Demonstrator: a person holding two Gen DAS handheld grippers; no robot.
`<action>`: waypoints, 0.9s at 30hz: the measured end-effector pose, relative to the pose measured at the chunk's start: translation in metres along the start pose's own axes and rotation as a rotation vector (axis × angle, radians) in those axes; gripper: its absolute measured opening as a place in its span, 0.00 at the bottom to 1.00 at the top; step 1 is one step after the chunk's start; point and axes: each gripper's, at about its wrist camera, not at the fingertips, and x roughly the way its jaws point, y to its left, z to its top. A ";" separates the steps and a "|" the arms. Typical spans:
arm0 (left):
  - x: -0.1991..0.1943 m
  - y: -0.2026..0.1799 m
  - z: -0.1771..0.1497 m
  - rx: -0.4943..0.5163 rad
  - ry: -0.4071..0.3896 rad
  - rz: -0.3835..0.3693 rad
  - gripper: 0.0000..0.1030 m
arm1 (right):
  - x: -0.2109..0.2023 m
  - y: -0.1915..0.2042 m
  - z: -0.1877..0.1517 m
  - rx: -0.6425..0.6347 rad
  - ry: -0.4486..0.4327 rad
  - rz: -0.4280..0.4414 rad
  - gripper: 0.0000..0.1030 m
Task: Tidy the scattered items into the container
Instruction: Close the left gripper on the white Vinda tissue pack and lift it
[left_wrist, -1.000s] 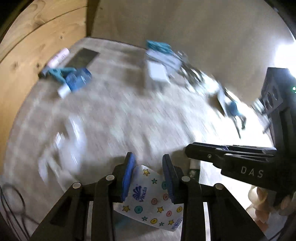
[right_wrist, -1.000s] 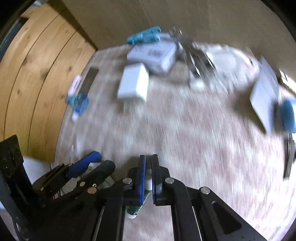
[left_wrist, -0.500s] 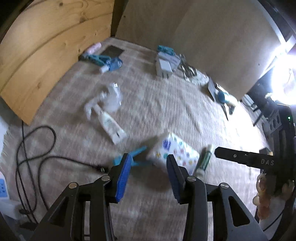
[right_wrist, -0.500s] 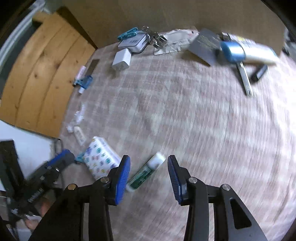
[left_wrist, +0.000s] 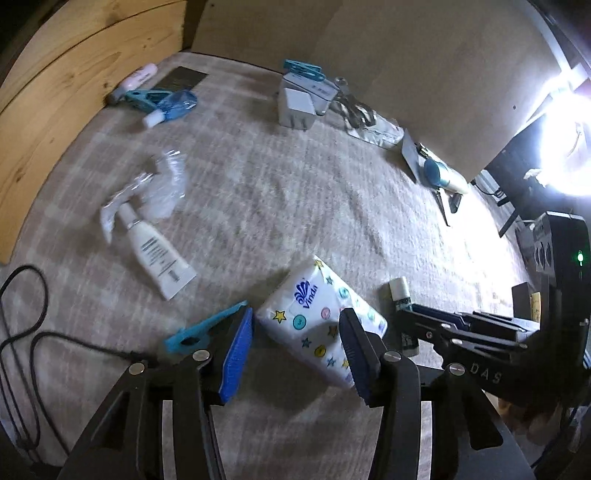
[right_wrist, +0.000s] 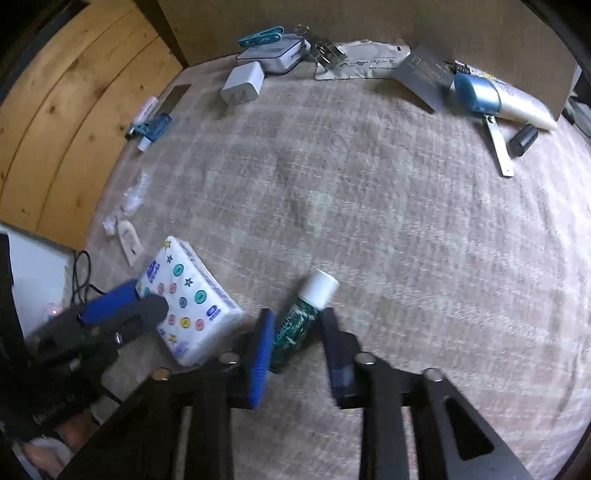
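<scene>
My left gripper (left_wrist: 297, 343) is open, its jaws on either side of a white tissue pack with coloured stars (left_wrist: 317, 321) that lies on the beige carpet. The pack also shows in the right wrist view (right_wrist: 188, 299). My right gripper (right_wrist: 297, 343) is open around a small green bottle with a white cap (right_wrist: 301, 317), which lies flat; the bottle shows in the left wrist view (left_wrist: 400, 295) too. No container is in view.
A white tube (left_wrist: 155, 254), crumpled clear plastic (left_wrist: 166, 184) and a blue clothes peg (left_wrist: 203, 328) lie left. A white charger (right_wrist: 243, 83), a grey box (right_wrist: 273, 55), a blue-capped tube (right_wrist: 498, 99) and a dark card (right_wrist: 424, 74) line the far wall. A black cable (left_wrist: 22, 332) runs left.
Both grippers opened and let go: the tissue pack and the green bottle now lie on the carpet. Both grippers then dropped back close around them.
</scene>
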 end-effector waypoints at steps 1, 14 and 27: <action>0.002 -0.004 0.003 0.011 0.003 -0.003 0.50 | -0.001 -0.003 0.000 0.000 -0.001 -0.004 0.13; 0.028 -0.090 -0.001 0.225 0.044 0.094 0.64 | -0.029 -0.069 -0.028 0.072 -0.036 -0.083 0.14; 0.014 -0.107 -0.032 0.179 -0.023 0.163 0.53 | -0.054 -0.109 -0.069 0.115 -0.084 -0.020 0.13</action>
